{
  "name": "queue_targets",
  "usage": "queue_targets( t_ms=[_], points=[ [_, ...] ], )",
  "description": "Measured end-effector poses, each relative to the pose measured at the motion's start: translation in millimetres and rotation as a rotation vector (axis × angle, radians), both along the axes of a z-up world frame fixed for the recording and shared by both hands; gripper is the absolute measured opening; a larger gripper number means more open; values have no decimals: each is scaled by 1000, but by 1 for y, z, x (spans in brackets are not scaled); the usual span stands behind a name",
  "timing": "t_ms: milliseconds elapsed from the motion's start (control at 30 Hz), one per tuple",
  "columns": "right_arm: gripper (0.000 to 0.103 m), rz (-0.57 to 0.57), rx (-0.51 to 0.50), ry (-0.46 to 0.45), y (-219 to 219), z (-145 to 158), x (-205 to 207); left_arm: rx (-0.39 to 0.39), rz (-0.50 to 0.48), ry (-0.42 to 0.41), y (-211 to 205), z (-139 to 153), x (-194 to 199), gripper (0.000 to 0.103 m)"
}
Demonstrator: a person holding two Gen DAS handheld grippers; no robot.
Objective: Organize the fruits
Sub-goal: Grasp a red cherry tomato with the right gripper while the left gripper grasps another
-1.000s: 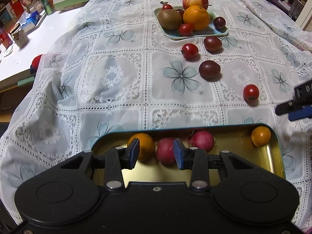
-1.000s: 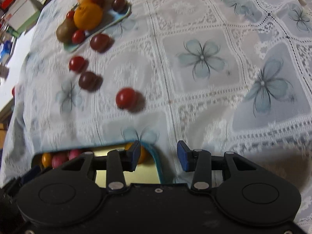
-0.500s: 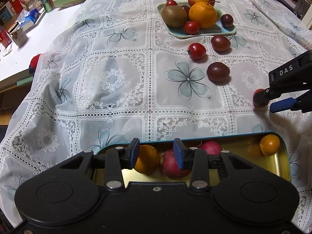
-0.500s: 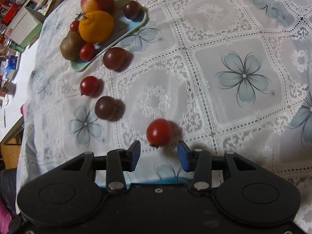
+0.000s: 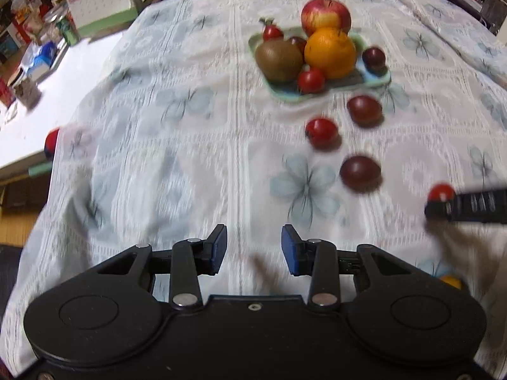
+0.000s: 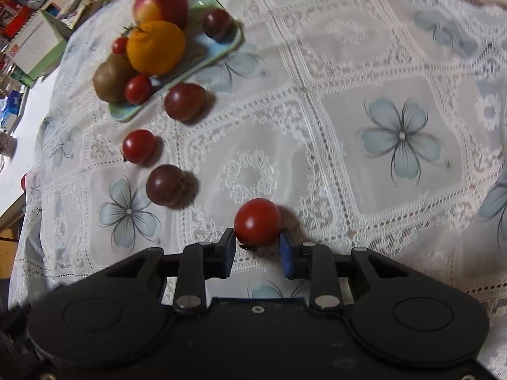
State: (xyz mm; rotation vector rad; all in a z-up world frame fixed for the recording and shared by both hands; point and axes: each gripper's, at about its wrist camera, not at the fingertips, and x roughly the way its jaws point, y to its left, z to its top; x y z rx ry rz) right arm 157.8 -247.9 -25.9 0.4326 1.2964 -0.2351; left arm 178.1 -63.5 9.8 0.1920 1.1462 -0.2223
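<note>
Clamped between the blue pads of the right gripper (image 6: pixel 257 247): a red cherry tomato (image 6: pixel 257 221), low on the lace-covered surface (image 6: pixel 364 72). Left gripper (image 5: pixel 253 248) apart and empty above blurred cloth. Just beyond, loose on the cloth, a dark tomato (image 6: pixel 165 184), a second red tomato (image 6: pixel 138 146) and another dark tomato (image 6: pixel 184 101). Farthest back, a pale green plate (image 6: pixel 221 49) bearing a kiwi (image 6: pixel 111 77), an orange (image 6: pixel 156 47), an apple (image 6: pixel 161 1) and small tomatoes.
</note>
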Motion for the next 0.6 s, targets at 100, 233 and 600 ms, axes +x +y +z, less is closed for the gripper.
queue_targets(
  t_ms=[100, 233, 600],
  points=[
    [30, 16, -10, -38, 0, 9, -3, -37, -21, -13, -14, 2, 20, 47],
    [30, 33, -1, -71, -3, 18, -5, -82, -54, -14, -37, 1, 43, 47],
    [30, 26, 56, -78, -20, 17, -3, -70, -105, -8, -77, -27, 81, 51]
  ],
)
